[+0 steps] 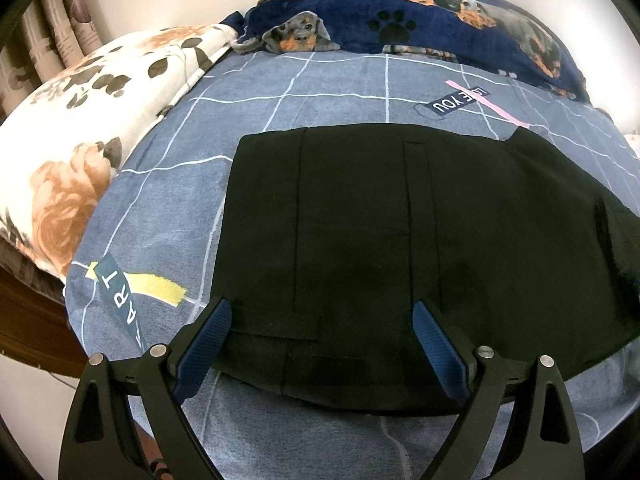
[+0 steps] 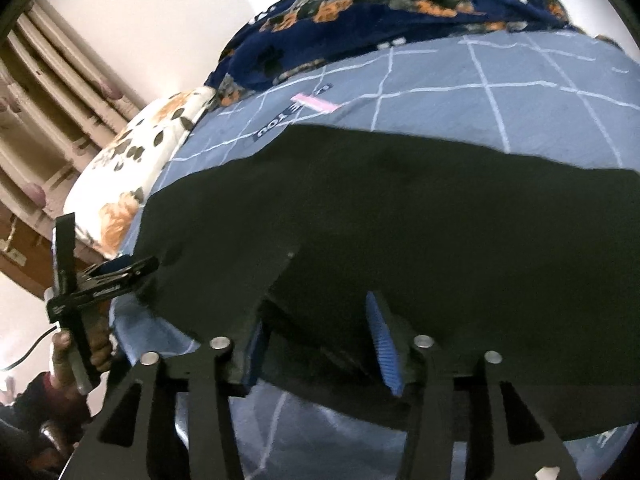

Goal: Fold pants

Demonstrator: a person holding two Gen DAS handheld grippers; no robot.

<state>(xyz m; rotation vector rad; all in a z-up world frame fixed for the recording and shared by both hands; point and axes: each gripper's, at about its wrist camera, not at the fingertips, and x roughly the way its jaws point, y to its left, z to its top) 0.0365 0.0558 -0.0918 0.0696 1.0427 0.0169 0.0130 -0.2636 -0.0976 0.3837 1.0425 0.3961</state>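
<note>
Black pants (image 1: 360,240) lie flat on the blue checked bedsheet (image 1: 180,208), folded into a rough rectangle; they also fill the right wrist view (image 2: 400,220). My left gripper (image 1: 322,320) is open, its blue pads spread wide over the near edge of the pants, holding nothing. My right gripper (image 2: 316,320) is open too, its jaws apart over the near edge of the pants at the right part. The left gripper also shows in the right wrist view (image 2: 104,280) at the pants' left edge, held by a hand.
A navy dog-print blanket (image 1: 420,20) is piled at the back of the bed. A floral pillow (image 1: 80,120) lies at the left. Curtains (image 1: 48,32) hang at far left. The bed's edge drops off at the left and front.
</note>
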